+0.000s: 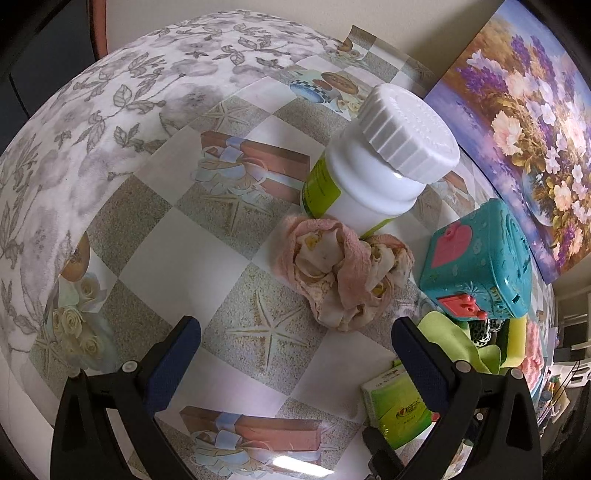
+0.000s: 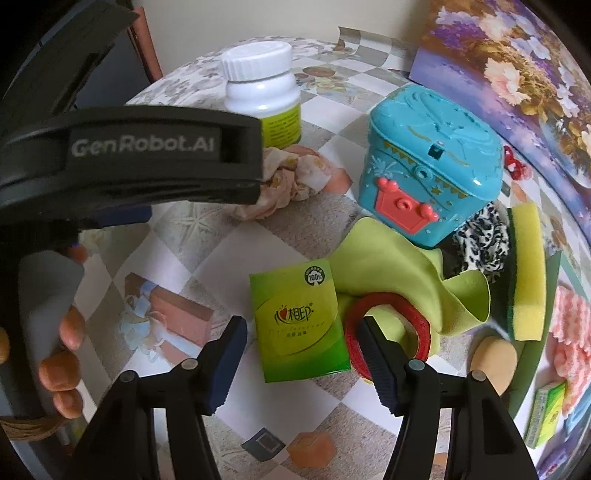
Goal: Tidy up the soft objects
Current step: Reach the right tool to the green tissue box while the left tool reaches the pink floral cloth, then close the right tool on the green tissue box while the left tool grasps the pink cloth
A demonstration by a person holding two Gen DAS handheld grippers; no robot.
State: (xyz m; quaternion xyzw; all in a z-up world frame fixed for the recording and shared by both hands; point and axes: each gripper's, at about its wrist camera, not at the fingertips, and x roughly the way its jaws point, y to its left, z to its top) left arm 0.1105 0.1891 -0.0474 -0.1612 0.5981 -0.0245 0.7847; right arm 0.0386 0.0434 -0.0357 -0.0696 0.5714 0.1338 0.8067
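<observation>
Checkered oilcloth table (image 1: 207,258) meets a cream wall (image 1: 406,33); each hand-held gripper, left (image 1: 295,354) and right (image 2: 301,354), gapes apart.

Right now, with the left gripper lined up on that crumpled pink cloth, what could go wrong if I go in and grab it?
The pink cloth lies bunched against the base of the white bottle, so pulling or pushing it could tip the bottle. The open left gripper has its right finger close to the green cloth and tissue pack, so closing might snag those instead.
</observation>
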